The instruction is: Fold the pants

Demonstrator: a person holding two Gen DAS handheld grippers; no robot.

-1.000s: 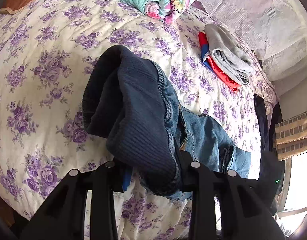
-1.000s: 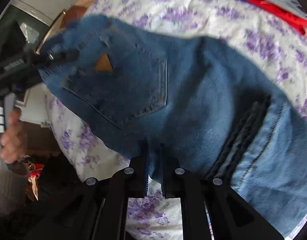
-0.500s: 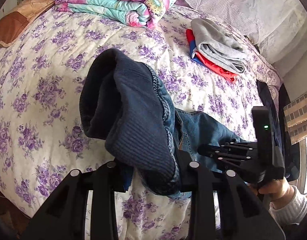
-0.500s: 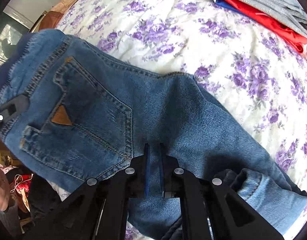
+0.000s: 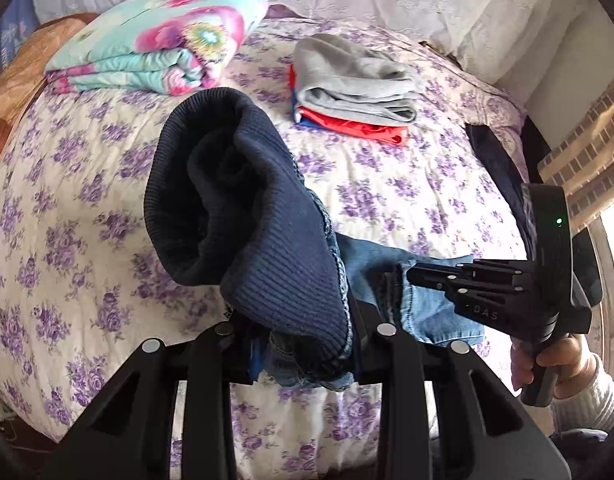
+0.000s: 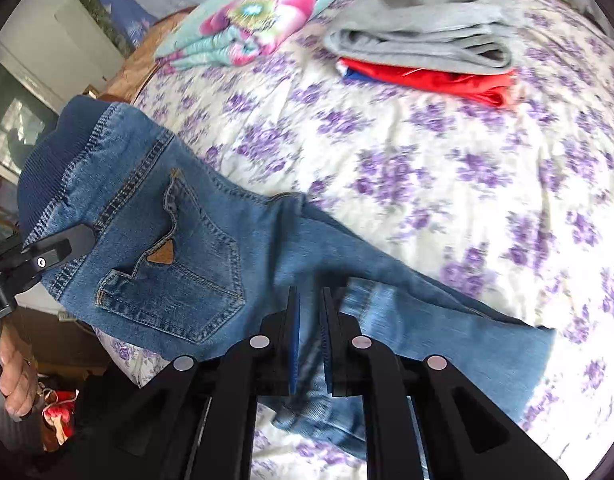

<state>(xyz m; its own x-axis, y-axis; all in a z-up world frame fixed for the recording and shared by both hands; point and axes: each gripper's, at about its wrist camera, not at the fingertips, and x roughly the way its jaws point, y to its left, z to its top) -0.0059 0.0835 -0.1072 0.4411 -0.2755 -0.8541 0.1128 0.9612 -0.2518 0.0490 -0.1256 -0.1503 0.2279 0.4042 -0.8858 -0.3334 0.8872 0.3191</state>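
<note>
Blue jeans (image 6: 211,248) with a dark ribbed waistband (image 5: 243,224) stretch across the floral bed. My left gripper (image 5: 303,344) is shut on the waistband end and holds it up; it also shows at the left in the right wrist view (image 6: 63,248). My right gripper (image 6: 309,320) is shut on the denim near the legs, by a cuff (image 6: 371,304). It shows at the right in the left wrist view (image 5: 415,276), held by a hand.
A folded floral quilt (image 5: 155,52) lies at the head of the bed. A stack of folded grey and red clothes (image 5: 355,92) lies to its right. A dark garment (image 5: 499,168) lies at the bed's right edge. The bedspread (image 5: 67,216) spreads left.
Both grippers have lowered and tilted, so the far end of the bed now shows. The jeans have come down onto the bed, more spread. Both grips hold.
</note>
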